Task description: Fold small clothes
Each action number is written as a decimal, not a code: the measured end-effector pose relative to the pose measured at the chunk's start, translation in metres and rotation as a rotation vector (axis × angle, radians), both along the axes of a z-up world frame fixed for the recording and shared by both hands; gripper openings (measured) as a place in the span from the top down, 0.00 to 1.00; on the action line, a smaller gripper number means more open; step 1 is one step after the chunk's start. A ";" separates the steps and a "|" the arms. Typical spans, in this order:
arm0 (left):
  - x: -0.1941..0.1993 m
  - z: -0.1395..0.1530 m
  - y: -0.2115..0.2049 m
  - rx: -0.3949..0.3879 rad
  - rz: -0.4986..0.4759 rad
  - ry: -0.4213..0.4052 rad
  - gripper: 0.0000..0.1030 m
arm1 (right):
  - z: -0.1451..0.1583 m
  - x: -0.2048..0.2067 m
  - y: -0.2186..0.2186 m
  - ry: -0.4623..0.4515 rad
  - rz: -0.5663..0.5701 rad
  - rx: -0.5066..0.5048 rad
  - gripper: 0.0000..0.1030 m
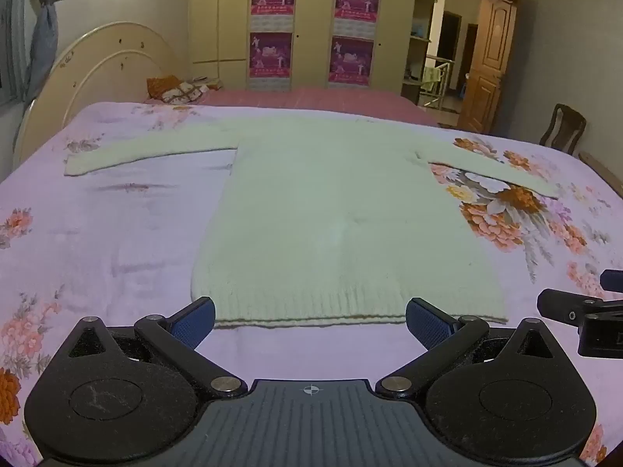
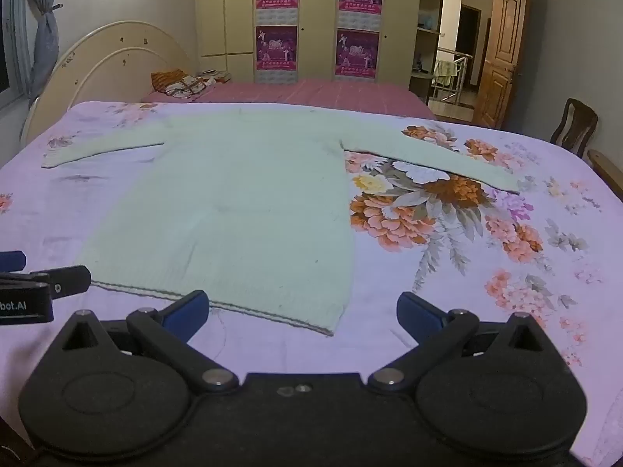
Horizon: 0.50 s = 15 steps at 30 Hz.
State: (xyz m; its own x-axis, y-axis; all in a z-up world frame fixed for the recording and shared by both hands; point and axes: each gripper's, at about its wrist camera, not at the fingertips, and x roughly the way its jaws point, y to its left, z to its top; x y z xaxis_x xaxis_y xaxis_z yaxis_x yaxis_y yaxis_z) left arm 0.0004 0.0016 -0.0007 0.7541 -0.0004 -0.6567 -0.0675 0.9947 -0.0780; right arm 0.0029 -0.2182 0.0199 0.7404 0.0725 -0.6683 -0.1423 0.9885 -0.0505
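While flat on bedspread (image 1: pixel 97 233) — sweater (image 1: pixel 331 202), seemingly untouched, fingers (image 1: pixel 193 321) apart.

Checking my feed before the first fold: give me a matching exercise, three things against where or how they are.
Things:
1. sweater
2. left gripper
3. chair

States:
A. open, just short of the hem
B. beyond the bed's far right edge
C. spread flat on the floral bedspread, sleeves out

Pairs: 1-C, 2-A, 3-B

A pale green sweater (image 2: pixel 233 202) lies flat on a floral bedspread (image 2: pixel 486 257), sleeves spread; the right tool (image 2: pixel 301 311) gapes at 6 o'clock
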 end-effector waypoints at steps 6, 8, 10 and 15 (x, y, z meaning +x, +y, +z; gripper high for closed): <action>0.003 0.001 -0.001 0.033 -0.002 0.003 0.00 | 0.000 -0.001 0.006 -0.004 0.004 0.003 0.01; 0.005 0.003 0.001 0.038 -0.005 0.004 0.00 | 0.000 -0.003 0.009 -0.004 0.008 0.005 0.01; 0.005 0.002 0.002 0.036 -0.006 -0.001 0.00 | 0.004 -0.002 -0.001 -0.001 -0.001 0.006 0.01; 0.000 0.001 -0.003 0.044 -0.011 -0.011 0.00 | 0.002 -0.001 -0.002 -0.003 -0.006 0.005 0.01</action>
State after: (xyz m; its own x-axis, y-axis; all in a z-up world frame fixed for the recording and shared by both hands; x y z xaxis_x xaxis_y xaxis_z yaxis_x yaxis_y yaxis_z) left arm 0.0007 -0.0016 0.0006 0.7613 0.0202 -0.6481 -0.0562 0.9978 -0.0349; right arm 0.0024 -0.2198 0.0215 0.7431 0.0712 -0.6654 -0.1358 0.9897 -0.0458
